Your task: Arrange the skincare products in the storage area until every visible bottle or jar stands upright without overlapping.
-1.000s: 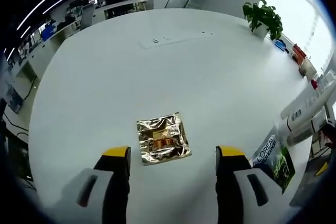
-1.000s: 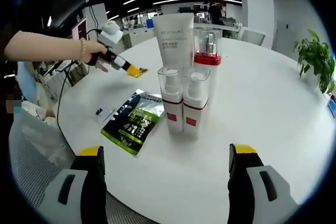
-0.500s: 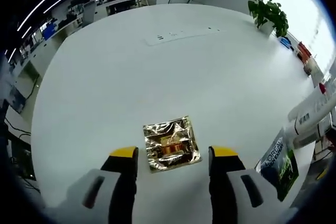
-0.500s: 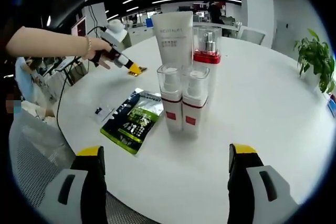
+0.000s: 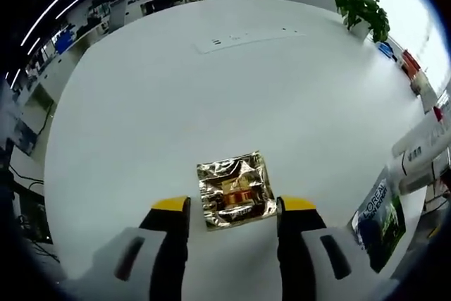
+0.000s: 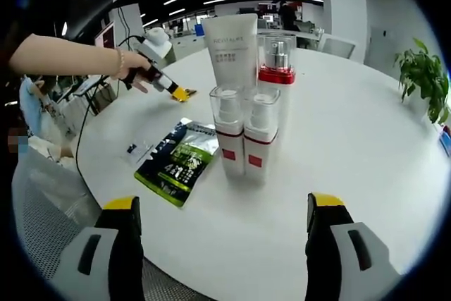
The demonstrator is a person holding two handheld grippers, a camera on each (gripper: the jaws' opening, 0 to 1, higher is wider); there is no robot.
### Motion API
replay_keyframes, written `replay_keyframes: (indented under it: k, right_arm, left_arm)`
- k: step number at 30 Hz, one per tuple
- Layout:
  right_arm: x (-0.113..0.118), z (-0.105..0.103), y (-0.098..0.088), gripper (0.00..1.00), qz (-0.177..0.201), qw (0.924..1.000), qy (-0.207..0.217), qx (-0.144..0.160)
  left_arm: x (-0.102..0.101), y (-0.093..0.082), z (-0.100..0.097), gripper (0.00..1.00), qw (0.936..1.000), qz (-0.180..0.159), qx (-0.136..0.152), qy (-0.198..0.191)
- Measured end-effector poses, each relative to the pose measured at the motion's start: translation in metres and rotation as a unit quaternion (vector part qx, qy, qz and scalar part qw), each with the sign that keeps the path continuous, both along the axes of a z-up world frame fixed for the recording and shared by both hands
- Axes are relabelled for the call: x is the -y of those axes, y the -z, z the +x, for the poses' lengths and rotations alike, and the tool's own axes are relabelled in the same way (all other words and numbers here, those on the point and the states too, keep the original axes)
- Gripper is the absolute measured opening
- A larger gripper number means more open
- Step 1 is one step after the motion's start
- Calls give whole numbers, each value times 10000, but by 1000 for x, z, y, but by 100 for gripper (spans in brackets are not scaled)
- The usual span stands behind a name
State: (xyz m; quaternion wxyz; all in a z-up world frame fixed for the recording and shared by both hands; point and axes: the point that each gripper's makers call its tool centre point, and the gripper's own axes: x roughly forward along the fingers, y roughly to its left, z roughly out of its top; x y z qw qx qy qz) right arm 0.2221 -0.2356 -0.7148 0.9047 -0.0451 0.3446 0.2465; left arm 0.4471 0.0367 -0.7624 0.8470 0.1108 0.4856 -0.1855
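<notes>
While we look along the jaws, we note:
Left gripper [image 5: 231, 206]: jaws spread, tips flanking the near edge of the gold foil sachet [image 5: 236, 189], not gripping it.
Right gripper [image 6: 224, 206]: jaws wide apart, holding nothing.
Bottles [image 6: 243, 139]: upright cluster ahead of our right gripper.
Green sachet [image 6: 176, 162]: flat, ahead-left of it.

- The big white round table [image 5: 176, 89] is bare past the shiny gold foil packet [image 5: 236, 189].
- Four upright bottles [image 6: 250, 139] and a flat green packet [image 6: 176, 163] crowd one edge.
</notes>
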Motion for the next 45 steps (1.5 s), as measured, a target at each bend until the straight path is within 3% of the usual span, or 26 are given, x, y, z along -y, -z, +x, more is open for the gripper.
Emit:
replay_keyframes:
  k: [5, 30, 45]
  right_arm:
    - [0, 0, -1, 97, -2, 10000, 8, 0]
    - [-2, 0, -5, 97, 39, 10000, -8, 37]
    - [-3, 2, -8, 97, 92, 9999, -17, 118]
  left_arm:
    - [2, -1, 1, 43, 9999, 3, 81, 84]
    - [-3, -4, 11, 40, 9990, -31, 226, 387]
    - [12, -21, -13, 41, 9952, -88, 375, 898]
